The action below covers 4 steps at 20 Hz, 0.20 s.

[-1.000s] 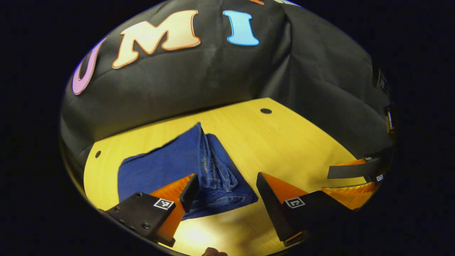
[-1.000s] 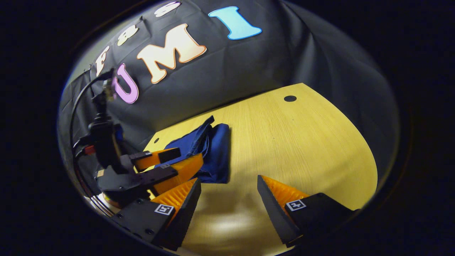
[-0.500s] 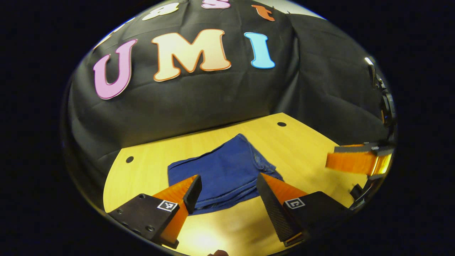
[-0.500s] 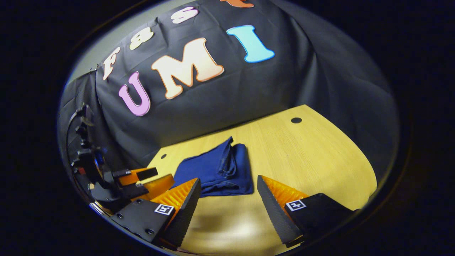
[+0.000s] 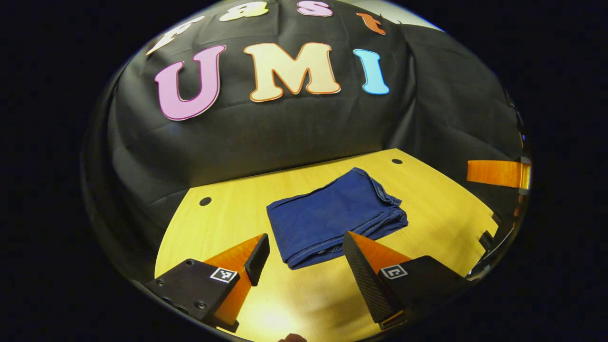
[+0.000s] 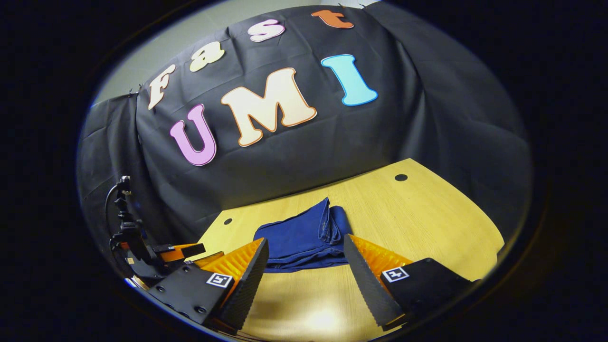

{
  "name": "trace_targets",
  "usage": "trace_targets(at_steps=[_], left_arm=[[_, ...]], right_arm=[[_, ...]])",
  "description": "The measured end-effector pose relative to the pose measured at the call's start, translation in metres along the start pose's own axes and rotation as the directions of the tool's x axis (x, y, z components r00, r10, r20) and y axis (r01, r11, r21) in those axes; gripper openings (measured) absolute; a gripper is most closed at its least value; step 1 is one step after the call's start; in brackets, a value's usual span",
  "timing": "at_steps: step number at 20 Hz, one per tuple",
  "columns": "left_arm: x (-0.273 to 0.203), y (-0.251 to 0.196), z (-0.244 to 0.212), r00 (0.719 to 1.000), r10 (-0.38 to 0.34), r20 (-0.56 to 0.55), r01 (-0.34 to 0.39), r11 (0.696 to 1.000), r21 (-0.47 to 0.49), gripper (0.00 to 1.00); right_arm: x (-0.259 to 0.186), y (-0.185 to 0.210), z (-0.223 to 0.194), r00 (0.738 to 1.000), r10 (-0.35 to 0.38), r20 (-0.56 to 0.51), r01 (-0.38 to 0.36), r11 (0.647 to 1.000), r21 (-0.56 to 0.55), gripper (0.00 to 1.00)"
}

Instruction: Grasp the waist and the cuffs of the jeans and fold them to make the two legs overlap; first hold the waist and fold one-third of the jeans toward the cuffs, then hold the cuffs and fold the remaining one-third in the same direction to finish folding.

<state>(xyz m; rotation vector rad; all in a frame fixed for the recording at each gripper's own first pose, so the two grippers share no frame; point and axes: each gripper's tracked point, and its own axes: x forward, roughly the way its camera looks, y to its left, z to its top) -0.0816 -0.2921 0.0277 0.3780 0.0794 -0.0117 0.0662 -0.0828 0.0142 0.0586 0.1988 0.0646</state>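
Left gripper view: dark blue denim jeans folded compact on yellow wooden table | left gripper, right gripper wide apart, empty | folding looks finished.

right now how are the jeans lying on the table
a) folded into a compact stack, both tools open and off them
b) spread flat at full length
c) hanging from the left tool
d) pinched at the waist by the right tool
a: the jeans lie as a folded stack on the table, with the left tool and right tool open and short of them.
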Motion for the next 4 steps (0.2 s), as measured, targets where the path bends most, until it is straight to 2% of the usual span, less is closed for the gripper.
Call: trace_targets(at_steps=[3, 4], left_arm=[[-0.0045, 0.0078, -0.0011, 1.0, 0.004, 0.009, -0.004, 1.0, -0.015, 0.94], [-0.0048, 0.0099, -0.002, 1.0, 0.004, 0.01, -0.004, 1.0, -0.018, 0.94]], right_arm=[[-0.0013, 0.0088, -0.0007, 1.0, 0.007, 0.007, -0.007, 1.0, -0.004, 0.98], [-0.0003, 0.0093, 0.0, 1.0, 0.006, 0.009, -0.006, 1.0, -0.009, 0.93]])
